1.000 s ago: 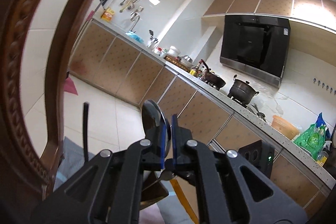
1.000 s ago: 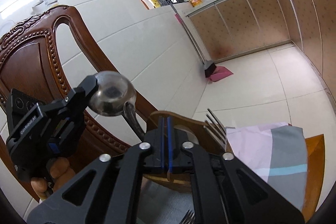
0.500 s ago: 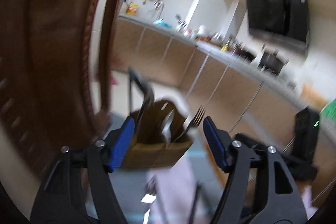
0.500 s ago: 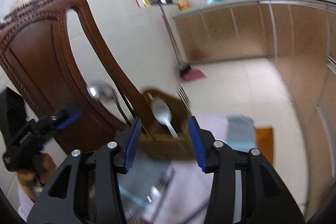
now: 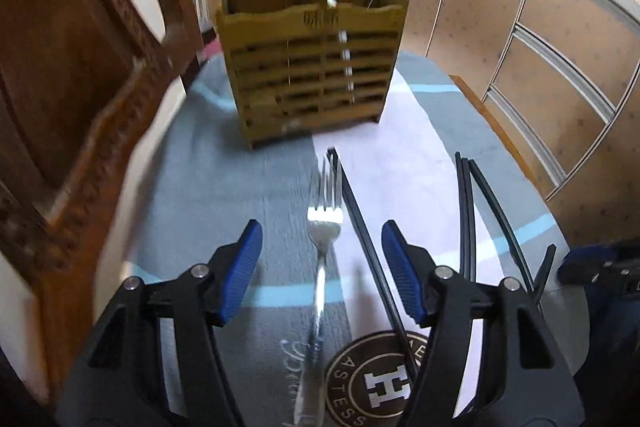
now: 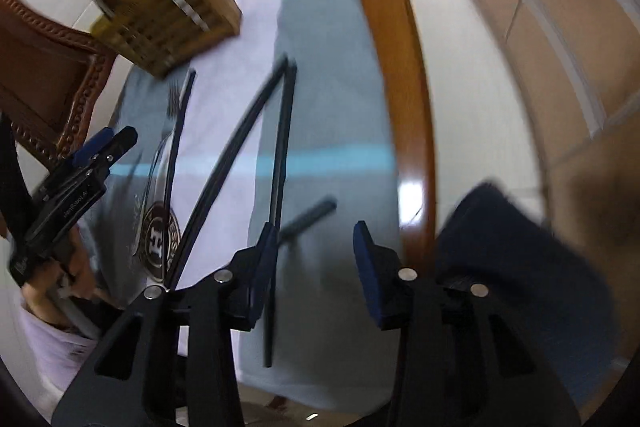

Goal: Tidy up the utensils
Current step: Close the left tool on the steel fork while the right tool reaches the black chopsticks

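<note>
Left hand-held gripper (image 5: 322, 265) hovering half open, jaws just narrowing, straddling fork (image 5: 325, 227) for pickup; right hand-held gripper (image 6: 316, 259) narrowing, empty, over chopsticks (image 6: 280, 147); caddy (image 5: 312, 67) waiting.

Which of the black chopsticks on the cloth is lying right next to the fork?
The single black chopstick just right of the fork, running between the open left gripper fingers. The other chopsticks lie together farther right, away from the fork.
</note>
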Available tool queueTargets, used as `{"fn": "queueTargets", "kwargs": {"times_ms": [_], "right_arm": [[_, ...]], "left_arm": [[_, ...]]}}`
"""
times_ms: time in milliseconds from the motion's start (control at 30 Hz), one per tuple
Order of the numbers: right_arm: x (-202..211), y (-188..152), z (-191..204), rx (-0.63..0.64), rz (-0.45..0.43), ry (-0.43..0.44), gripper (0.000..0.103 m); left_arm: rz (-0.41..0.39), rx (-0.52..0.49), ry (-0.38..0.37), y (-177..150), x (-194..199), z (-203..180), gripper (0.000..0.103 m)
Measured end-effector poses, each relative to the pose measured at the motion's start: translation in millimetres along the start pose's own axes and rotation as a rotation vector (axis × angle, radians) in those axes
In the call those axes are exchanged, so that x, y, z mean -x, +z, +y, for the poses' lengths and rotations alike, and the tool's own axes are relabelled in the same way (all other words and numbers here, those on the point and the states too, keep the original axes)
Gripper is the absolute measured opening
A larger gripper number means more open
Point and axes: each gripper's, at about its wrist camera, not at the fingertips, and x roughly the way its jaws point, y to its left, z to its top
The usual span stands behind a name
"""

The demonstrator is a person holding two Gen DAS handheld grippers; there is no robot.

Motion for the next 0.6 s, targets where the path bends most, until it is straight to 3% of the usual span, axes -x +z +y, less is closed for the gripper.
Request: {"fn": "queueTargets", "kwargs": {"times_ms": [100,200,233,267,600], "right_arm": [[-12.9,1.7,-4.2,-0.09,0.032,0.095,0.04],[-21.3,11.8,-0.7,-0.145,0.032,0.107,0.04],[-22.9,15.2,1.4,-0.159,0.025,0.102,0.034],[-24.2,18.1,4.2,-0.168,0.012,0.096,0.021],[-26.6,64.4,55.3,-0.047,-0.108,0.051,0.012]], "left_arm": [[-0.009,0.039,-0.018,-3.2,1.8,12.5,0.062],[-0.021,0.052,-0.03,-7.5,7.6,17.0,0.064],[-0.021,0.056,-0.028,-8.6,7.4,17.9,0.064],[-0.018,0.058,-0.025,-7.9,7.3,19.4,0.064],[0.027,0.103,-0.026,-8.9,2.8,25.2,0.067]]}}
